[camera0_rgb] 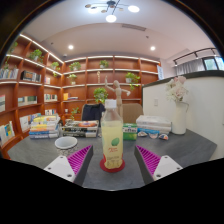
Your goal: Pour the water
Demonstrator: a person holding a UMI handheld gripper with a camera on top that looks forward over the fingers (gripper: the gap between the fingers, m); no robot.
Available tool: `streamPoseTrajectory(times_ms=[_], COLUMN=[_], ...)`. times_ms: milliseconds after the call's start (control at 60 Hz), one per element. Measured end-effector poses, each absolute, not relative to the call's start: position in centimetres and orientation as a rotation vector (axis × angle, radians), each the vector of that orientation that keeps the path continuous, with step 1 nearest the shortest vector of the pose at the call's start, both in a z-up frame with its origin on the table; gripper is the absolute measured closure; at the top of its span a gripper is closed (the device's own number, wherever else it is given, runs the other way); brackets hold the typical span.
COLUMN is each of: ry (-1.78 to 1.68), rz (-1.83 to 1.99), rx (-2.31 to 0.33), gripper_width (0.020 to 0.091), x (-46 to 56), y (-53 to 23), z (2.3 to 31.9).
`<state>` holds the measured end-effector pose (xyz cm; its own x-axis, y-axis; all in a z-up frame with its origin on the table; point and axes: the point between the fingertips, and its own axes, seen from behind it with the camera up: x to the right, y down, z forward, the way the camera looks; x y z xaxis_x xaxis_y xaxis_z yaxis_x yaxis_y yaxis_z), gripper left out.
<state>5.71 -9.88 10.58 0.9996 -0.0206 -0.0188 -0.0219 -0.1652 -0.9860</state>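
A tall clear bottle [112, 133] with a yellow-green label and pale drink inside stands upright on a red coaster [112, 166] on the grey table [180, 148]. My gripper [113, 160] is open, its pink pads [79, 158] wide apart on either side. The bottle stands between the fingers with a clear gap at each side. A small white bowl [65, 143] sits on the table to the left, beyond the left finger.
Stacked books [80, 128] and colourful booklets [43, 126] lie at the table's far left. A green box [131, 131] and a white tissue box [154, 124] sit behind the bottle. Wooden shelves [90, 85] with plants line the back wall; a white vase [178, 108] stands right.
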Motion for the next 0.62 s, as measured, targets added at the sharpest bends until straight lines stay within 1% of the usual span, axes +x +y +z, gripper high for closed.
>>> streamPoseTrajectory(times_ms=[300,617], ry=[0.107,0.065], rz=[-0.025,-0.056], rx=[-1.721,-1.671], gripper_width=[0.0260,0.0262], x=[6.5,6.0], y=[-14.1,-15.2], z=[12.9,16.0])
